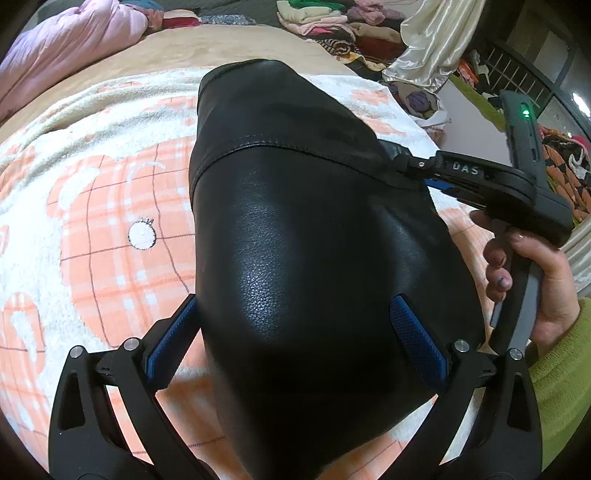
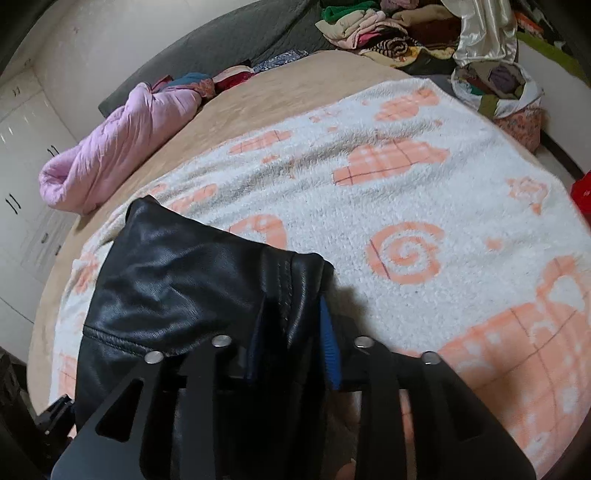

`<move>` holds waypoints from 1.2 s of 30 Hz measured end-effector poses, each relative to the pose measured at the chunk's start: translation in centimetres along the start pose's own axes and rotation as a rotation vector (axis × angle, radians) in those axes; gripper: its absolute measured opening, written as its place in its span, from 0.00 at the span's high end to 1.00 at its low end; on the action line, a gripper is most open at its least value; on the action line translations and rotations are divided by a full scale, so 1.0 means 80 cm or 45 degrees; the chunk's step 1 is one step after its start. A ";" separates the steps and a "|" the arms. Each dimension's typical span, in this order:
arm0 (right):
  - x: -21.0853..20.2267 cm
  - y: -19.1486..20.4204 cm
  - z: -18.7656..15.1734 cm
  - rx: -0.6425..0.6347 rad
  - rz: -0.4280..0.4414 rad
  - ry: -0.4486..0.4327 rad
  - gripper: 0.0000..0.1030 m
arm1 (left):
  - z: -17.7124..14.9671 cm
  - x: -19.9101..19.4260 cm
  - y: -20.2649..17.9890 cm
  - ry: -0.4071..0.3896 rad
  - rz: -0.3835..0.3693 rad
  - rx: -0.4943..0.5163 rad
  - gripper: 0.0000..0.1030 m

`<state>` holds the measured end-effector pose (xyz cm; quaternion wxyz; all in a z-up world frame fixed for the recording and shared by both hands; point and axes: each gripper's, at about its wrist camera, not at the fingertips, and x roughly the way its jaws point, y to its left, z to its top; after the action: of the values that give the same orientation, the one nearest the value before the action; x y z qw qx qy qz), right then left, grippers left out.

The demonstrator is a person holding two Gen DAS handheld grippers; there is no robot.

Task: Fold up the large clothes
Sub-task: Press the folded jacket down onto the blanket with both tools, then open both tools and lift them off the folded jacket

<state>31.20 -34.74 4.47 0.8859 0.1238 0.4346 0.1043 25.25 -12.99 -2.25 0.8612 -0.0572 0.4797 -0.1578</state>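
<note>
A black leather garment point(image 1: 295, 229) lies in a folded bulk on the white and orange fleece blanket point(image 1: 92, 206). My left gripper point(image 1: 295, 332) is wide open, its blue pads point(image 1: 417, 343) on either side of the near end of the garment, which bulges between and over them. My right gripper point(image 1: 410, 166), seen from the left wrist view, is shut on the garment's right edge near a seam. In the right wrist view the right gripper point(image 2: 291, 332) pinches a fold of the black leather point(image 2: 184, 280) between its blue pads point(image 2: 328, 347).
A rolled pink quilt point(image 2: 110, 158) lies at the far left of the bed. Piles of clothes point(image 2: 388, 29) and a bag of fabric point(image 2: 506, 92) sit beyond the bed. A tan sheet point(image 1: 221, 48) lies under the blanket. White cupboards point(image 2: 22, 147) stand left.
</note>
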 end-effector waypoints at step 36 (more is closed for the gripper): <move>-0.116 -0.003 -0.094 0.092 0.172 -0.056 0.12 | -0.011 -0.056 -0.011 -0.059 0.057 0.028 0.09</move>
<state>19.68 -36.70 6.89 0.8811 0.1869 0.4093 0.1454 22.10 -12.33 1.16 0.8760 -0.0405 0.4591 -0.1423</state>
